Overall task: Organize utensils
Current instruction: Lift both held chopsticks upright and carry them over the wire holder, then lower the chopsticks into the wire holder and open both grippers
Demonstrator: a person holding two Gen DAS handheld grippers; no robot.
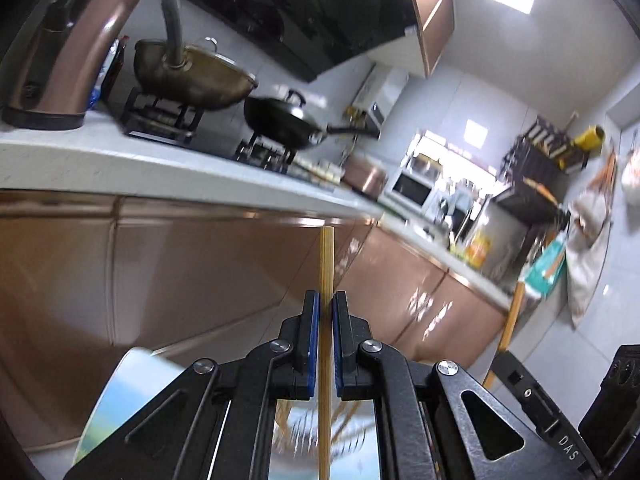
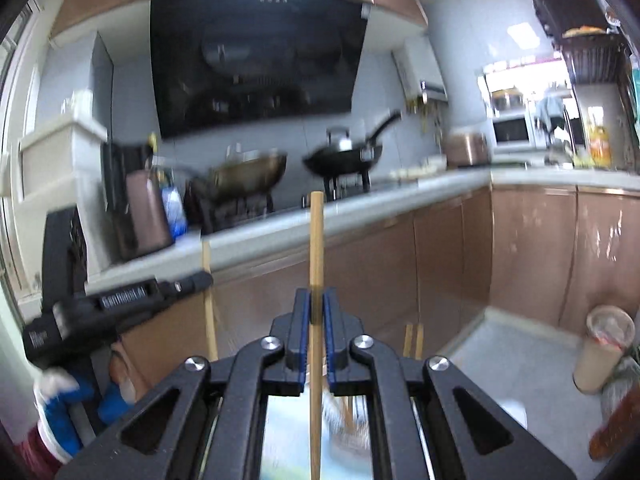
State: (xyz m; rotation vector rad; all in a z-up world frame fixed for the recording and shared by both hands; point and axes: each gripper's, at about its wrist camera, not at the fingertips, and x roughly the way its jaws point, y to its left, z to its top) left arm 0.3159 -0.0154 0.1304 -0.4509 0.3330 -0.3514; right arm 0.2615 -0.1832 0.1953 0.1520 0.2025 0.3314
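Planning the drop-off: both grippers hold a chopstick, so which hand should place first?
Neither clearly. Left gripper and right gripper each clamp an upright chopstick, facing the counter; no utensil holder is visible.

Stove [image 2: 280, 200] has a brass wok [image 2: 248, 176] left and black pan [image 2: 344, 160] right, hood [image 2: 256, 60] above, copper kettle [image 2: 146, 216] further left.

A pale counter [image 2: 360, 208] runs over glossy copper cabinets [image 2: 532, 248], with a black hood [image 2: 256, 60] on the grey tiled wall [image 2: 456, 40]. A bright window [image 2: 524, 80] lights the far end, above a grey floor [image 2: 520, 360].
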